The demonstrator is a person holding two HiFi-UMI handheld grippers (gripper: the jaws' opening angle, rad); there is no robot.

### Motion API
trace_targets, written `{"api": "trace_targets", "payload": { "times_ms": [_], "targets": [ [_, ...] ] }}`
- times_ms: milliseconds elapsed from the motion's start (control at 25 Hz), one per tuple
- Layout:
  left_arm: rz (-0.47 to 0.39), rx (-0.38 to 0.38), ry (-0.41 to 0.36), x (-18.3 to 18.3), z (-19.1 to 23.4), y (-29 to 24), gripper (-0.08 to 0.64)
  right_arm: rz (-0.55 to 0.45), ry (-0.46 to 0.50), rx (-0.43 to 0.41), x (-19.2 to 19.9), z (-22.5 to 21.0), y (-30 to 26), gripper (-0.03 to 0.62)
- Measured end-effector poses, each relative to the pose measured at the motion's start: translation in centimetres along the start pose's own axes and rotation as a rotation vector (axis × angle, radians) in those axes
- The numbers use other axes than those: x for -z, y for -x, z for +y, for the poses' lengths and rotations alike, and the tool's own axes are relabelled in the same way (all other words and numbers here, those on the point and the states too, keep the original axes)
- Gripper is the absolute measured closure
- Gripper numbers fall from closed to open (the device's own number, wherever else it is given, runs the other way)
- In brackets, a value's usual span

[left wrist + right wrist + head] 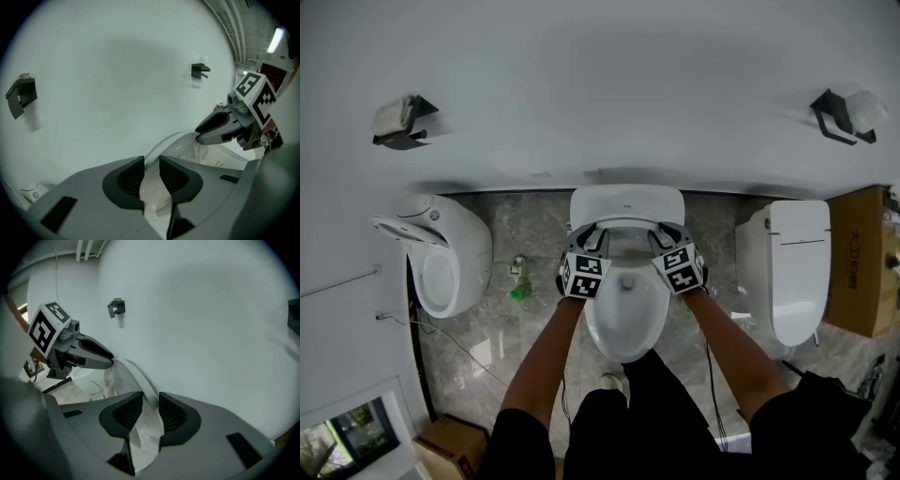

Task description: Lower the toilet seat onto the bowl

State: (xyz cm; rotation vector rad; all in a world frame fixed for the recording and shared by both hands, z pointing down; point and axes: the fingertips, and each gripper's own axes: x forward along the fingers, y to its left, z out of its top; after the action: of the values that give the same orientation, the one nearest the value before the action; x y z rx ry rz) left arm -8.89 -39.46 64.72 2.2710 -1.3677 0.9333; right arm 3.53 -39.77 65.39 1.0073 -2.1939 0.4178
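Head view: left gripper [596,232] and right gripper [662,231] flank the half-raised seat [176,143] above the bowl [625,323]. Each gripper's narrow jaws hold a seat rim, left side and right; pads seem pressed on.

We take the toilet seat [151,190] for smooth, glossy white plastic and the bowl [623,328] for shiny white ceramic. The floor [534,234] looks like polished grey stone, the wall [609,84] matt white. The left gripper [151,169] shows matt grey plastic and ribbed black pads [130,177]. The brown cardboard box [853,262] is dull.
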Motion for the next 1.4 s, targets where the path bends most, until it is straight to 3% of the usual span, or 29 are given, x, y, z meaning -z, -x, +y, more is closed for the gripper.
{"api": "trace_targets", "payload": {
  "times_ms": [160,560,1040,1400],
  "targets": [
    [0.009,-0.002,-0.044,0.3,-0.4,0.6,0.466,0.001,-0.003,0.018,0.1,0.5,0.6,0.477],
    [0.012,0.072,0.007,1.5,-3.1,3.5,0.439,-0.028,-0.04,0.051,1.7,2.6,3.3,0.477],
    [0.021,0.104,0.029,4.8,-5.7,8.5,0.439,-0.006,-0.003,0.029,4.3,7.1,7.3,0.469],
    [0.033,0.127,0.004,8.4,-8.7,12.2,0.431,0.001,0.026,0.024,7.6,10.9,10.5,0.462]
  ]
}}
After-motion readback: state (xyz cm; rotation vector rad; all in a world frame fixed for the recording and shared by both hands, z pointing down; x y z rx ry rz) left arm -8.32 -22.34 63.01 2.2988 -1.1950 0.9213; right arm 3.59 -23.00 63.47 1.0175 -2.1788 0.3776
